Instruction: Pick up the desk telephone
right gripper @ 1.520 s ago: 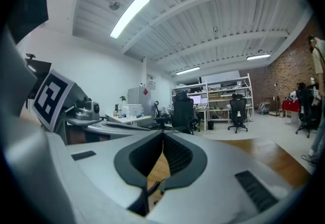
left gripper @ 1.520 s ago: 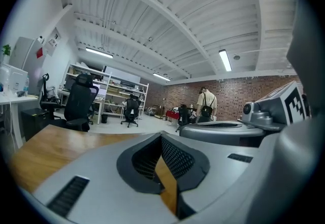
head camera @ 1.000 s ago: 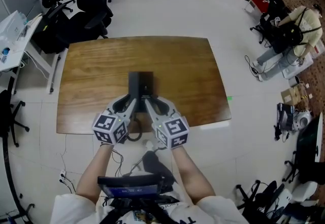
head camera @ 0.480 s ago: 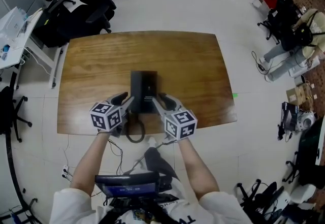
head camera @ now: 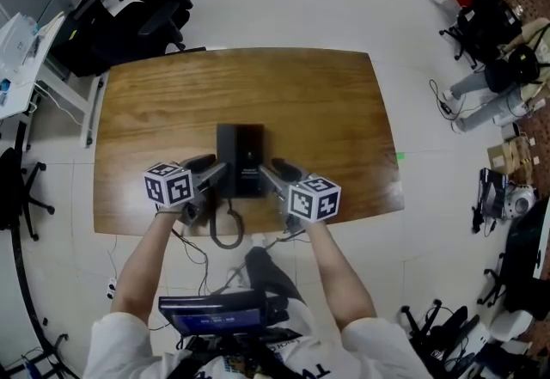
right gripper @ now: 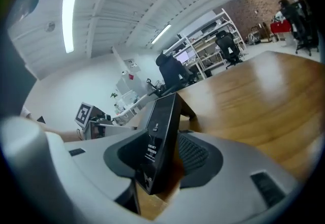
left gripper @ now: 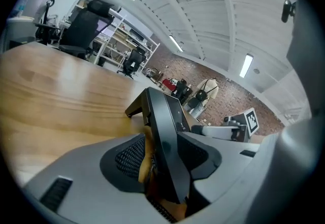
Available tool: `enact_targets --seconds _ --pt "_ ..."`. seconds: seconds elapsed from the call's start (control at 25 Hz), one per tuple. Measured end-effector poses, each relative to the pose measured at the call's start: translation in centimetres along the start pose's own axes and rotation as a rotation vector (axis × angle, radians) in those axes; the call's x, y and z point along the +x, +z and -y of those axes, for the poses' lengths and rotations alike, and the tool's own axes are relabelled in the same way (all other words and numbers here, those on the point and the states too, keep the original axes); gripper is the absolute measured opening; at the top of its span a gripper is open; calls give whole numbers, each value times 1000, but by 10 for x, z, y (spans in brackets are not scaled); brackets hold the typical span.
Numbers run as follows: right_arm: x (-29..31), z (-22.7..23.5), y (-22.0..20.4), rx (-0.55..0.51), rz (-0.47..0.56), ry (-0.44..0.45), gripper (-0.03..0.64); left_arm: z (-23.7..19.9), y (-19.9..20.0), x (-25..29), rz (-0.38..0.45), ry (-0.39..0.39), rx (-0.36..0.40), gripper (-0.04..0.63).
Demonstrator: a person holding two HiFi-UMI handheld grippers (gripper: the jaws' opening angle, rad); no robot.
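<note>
The black desk telephone (head camera: 240, 158) lies on the wooden table (head camera: 318, 111) near its front edge, and its coiled cord (head camera: 225, 227) hangs off that edge. My left gripper (head camera: 215, 168) straddles the phone's left side and my right gripper (head camera: 268, 169) its right side. In the left gripper view the phone's edge (left gripper: 165, 116) stands between the jaws of the left gripper (left gripper: 162, 159), with wood showing beside one pad. In the right gripper view the phone's edge (right gripper: 162, 121) sits loosely in the right gripper (right gripper: 160, 159). Both sets of jaws have just been opening; the pads do not press.
Black office chairs (head camera: 146, 16) stand beyond the table's far left corner. A white desk (head camera: 17, 42) is at the left. A person (head camera: 507, 68) sits at the far right among bags and boxes. Bare wood stretches behind and to both sides of the phone.
Both hands have sunk toward the tabletop and drawn apart. Both pairs of jaws have widened around the phone's sides, and the phone now rests on the wood.
</note>
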State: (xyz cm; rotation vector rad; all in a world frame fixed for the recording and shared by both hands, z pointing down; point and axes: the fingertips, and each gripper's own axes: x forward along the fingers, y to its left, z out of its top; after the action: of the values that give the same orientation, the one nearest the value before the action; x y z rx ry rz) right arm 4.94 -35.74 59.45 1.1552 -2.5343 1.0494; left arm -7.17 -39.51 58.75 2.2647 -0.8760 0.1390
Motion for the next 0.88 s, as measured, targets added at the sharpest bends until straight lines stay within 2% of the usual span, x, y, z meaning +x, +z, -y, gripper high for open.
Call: enact_targets --seconds 0.04,0.12,0.16,0.36,0.64,0.88 --pt "3 1 0 27 -6 23 187 0 -1 2 -7 -23 -19 199" --pt "8 5 -2 71 -22 61 222 -1 -4 7 -26 -68 -64 269" --pt "11 7 -3 79 -34 71 222 -1 -7 10 -39 -85 -79 279" --pt "26 11 -5 119 -92 137 222 -1 -7 20 -65 -153 -117 278" --pt "37 4 11 191 -119 260 222 12 -7 36 -133 -273 -138 260" --pt "50 -2 9 163 -209 336 222 9 -6 39 -154 -312 -190 242"
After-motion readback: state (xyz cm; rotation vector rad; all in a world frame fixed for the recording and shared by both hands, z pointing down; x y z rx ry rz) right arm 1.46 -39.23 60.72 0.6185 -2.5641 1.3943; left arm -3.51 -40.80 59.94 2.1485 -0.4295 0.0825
